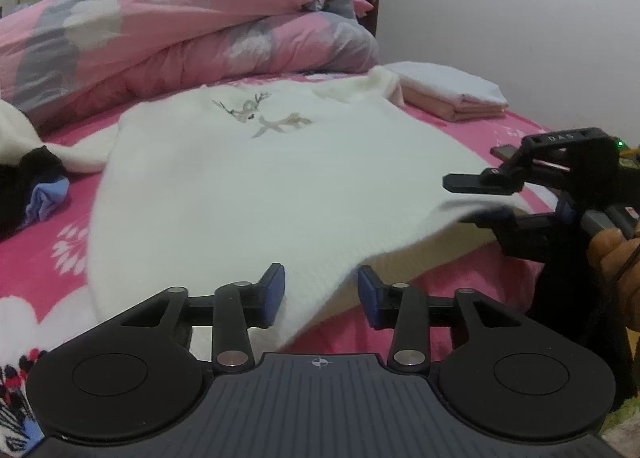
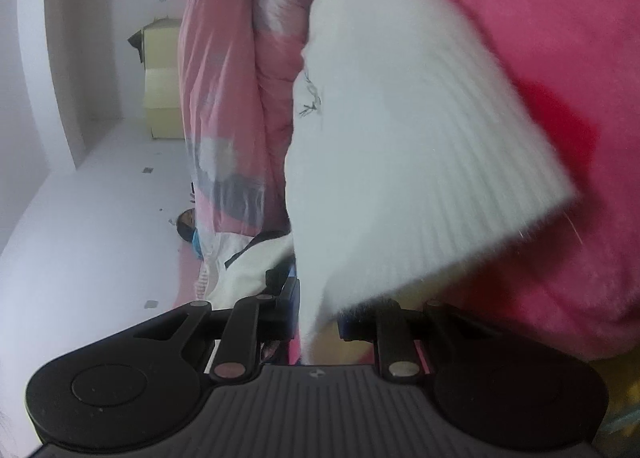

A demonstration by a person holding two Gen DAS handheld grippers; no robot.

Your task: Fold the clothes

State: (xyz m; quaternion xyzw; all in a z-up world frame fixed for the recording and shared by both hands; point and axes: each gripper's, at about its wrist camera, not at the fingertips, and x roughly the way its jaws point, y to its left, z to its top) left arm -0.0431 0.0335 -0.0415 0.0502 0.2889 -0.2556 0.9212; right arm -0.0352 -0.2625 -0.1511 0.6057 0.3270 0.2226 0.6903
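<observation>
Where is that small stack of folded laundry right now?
In the left wrist view, the folded stack sits at the far right of the bed, just beyond the white sweater and right of the pink quilt.

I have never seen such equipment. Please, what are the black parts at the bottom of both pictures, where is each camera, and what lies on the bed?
Each black part is a hand-held gripper with a camera looking along its two fingers. The left gripper is open at the hem of a white sweater spread on the pink bed. The right gripper, tilted sideways, has the sweater's edge between its fingers and lifts it; whether it is clamped is unclear. Behind lie a pink duvet and folded towels.
</observation>
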